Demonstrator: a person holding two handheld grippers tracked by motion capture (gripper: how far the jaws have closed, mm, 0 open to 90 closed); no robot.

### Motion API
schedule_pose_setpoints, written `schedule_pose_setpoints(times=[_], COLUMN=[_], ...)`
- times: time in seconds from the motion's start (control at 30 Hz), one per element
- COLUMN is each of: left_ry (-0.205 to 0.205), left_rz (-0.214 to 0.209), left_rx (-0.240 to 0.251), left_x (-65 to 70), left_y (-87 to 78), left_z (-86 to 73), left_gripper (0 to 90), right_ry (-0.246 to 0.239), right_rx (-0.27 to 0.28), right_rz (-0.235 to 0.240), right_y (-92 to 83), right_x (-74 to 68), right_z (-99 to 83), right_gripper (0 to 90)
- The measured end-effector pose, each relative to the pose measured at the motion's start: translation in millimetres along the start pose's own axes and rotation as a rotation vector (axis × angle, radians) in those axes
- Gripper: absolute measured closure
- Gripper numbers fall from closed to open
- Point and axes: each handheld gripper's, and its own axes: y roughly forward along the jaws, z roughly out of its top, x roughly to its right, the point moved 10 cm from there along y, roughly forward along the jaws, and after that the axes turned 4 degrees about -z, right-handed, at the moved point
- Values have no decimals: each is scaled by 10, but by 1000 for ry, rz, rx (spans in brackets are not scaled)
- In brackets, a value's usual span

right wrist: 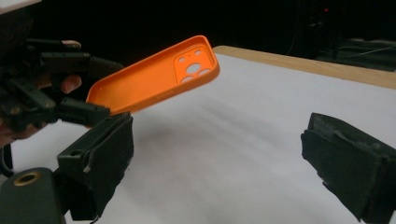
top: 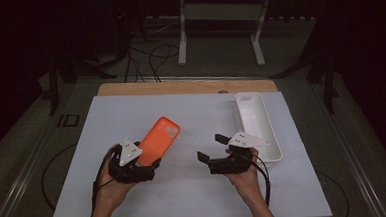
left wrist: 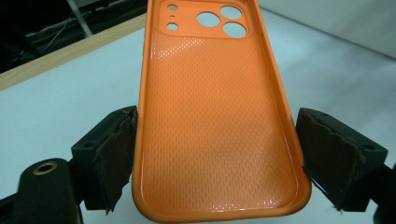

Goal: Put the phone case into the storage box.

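I count two grippers, one in each of my hands, both low over the near half of the bench (top: 195, 198). My left gripper (top: 145, 163) has its jaws clamped on one orange phone case (top: 158, 138), one pad against each long side near the case's closed bottom end. In the left gripper view the case (left wrist: 215, 116) lies open side up, showing its dimpled inner face, and at its far end I count five cut-outs: three large round ones and two small ones. In the right gripper view the case (right wrist: 154, 77) is lifted clear of the white surface and slants upward away from my left gripper (right wrist: 100, 109), camera end highest.

My right gripper (top: 210, 147) is well apart from the case, off to its right, jaws wide apart with nothing between them, only bare white bench seen past them.

Farther out, by the bench's right edge just beyond my right hand (top: 244, 178), sits one long white tray (top: 270, 134). Past the bench's wooden far edge stands one white metal frame (top: 221, 17) on the dark floor.
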Motion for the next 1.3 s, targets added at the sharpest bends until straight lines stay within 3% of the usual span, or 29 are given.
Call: schedule_pose_setpoints(times=[0.63,1.2,1.3], left_ry=[33,66,67], left_rz=[-39,-99,-114], left_rx=[24,55,58], left_x=[188,406,438], left_y=[-15,-16,-9], left_z=[97,208,214], left_gripper=[167,167,167], right_ry=[101,114,136], right_rx=[-55,-109,-116], right_rz=[83,144,165], right_y=[297,486,501], right_x=[-61,-222,-245], right_z=[67,150,153], right_gripper=[88,91,124])
